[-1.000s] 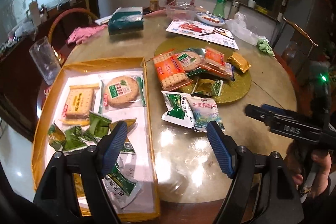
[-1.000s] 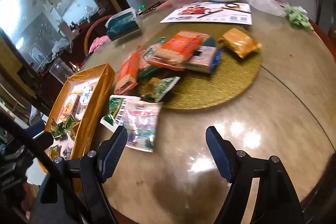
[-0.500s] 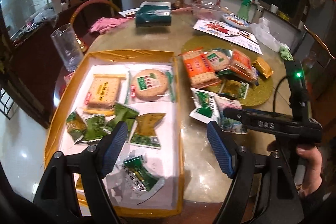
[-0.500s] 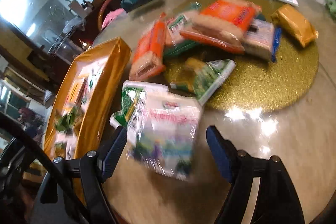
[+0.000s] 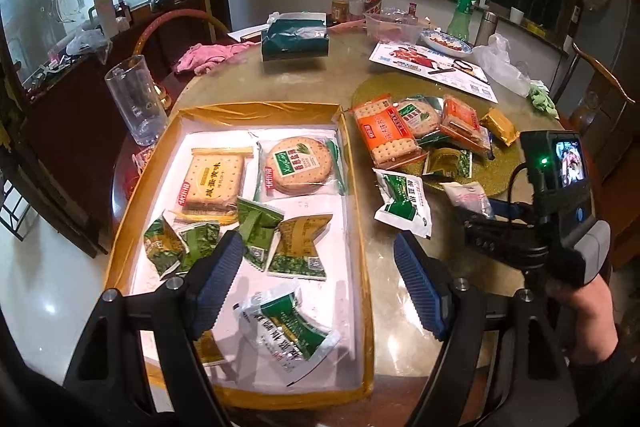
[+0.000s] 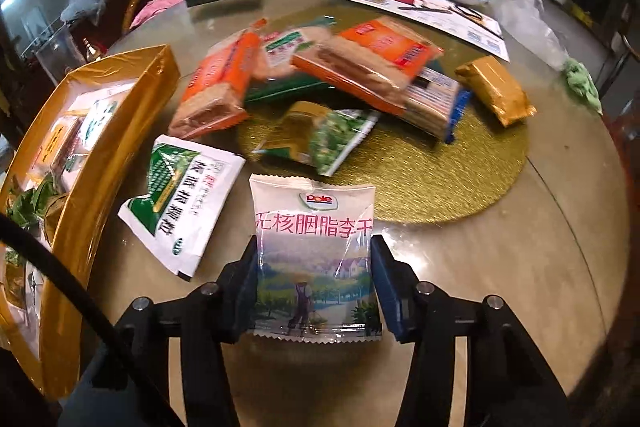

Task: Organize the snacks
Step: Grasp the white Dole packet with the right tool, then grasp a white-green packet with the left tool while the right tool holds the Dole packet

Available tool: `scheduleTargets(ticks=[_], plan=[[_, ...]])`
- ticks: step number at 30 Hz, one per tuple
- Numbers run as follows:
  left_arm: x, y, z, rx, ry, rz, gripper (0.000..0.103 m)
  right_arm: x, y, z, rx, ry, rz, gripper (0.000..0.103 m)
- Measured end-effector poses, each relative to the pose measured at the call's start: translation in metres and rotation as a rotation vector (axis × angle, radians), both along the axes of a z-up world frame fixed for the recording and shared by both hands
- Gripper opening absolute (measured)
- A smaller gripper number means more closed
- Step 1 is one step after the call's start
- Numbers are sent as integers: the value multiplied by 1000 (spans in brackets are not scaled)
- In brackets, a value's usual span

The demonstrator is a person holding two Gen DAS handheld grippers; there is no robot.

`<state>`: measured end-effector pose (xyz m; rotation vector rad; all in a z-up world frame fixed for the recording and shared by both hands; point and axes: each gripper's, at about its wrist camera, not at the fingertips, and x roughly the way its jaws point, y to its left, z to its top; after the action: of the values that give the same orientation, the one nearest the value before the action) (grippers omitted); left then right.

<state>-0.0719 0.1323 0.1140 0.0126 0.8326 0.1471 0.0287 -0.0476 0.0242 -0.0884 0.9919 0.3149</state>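
Observation:
A gold tray with a white floor holds two biscuit packs and several green sachets. My left gripper hovers open over its near half with nothing between the fingers. On the table right of the tray lie a green-and-white sachet and a Dole fruit packet. My right gripper is closing on that packet, both blue pads touching its side edges. The left wrist view shows the same packet at the right gripper's tip. More snack packs are heaped on a round gold mat.
A glass mug stands at the tray's far left corner. Farther back sit a green tissue box, a pink cloth, a printed flyer, a plate, bottles and a plastic bag. A hand holds the right gripper's handle.
My right gripper has come down and forward onto the Dole packet, and its jaws have narrowed onto its sides. The left gripper has drifted over the tray, still open.

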Motion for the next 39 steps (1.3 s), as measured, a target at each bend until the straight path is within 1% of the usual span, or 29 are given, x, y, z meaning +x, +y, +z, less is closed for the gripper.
scheduleTargets(ticks=[6,13,18,23,26,28,31,33,35,39], plan=[[-9,3,1,6,-4,-29,78,-5,-3,2,18,3,-46,47],[-17,10,-1,-24,-8,-36,78,-13,1,3,37,9,-47,45],[-18,4,-1,-23,-9,-48,78,-18,-1,3,63,14,-45,44],[-18,-6,2,-6,-12,-69,78,-20,-8,4,85,18,-51,44],[-15,-10,3,-5,-8,-80,78,-22,-14,7,105,10,-48,43],[-14,-11,4,-19,-14,-91,78,-26,-20,11,128,-3,-38,43],[-7,-5,2,-74,0,-92,78,-34,-30,16,157,-26,-18,43],[1,-1,1,-88,3,-70,78,-36,-36,16,179,-33,-8,43],[10,-6,1,-76,8,-78,78,-37,-42,15,180,-38,-14,43],[38,-38,-3,-30,27,-155,78,-34,-52,12,193,-38,-7,43]])
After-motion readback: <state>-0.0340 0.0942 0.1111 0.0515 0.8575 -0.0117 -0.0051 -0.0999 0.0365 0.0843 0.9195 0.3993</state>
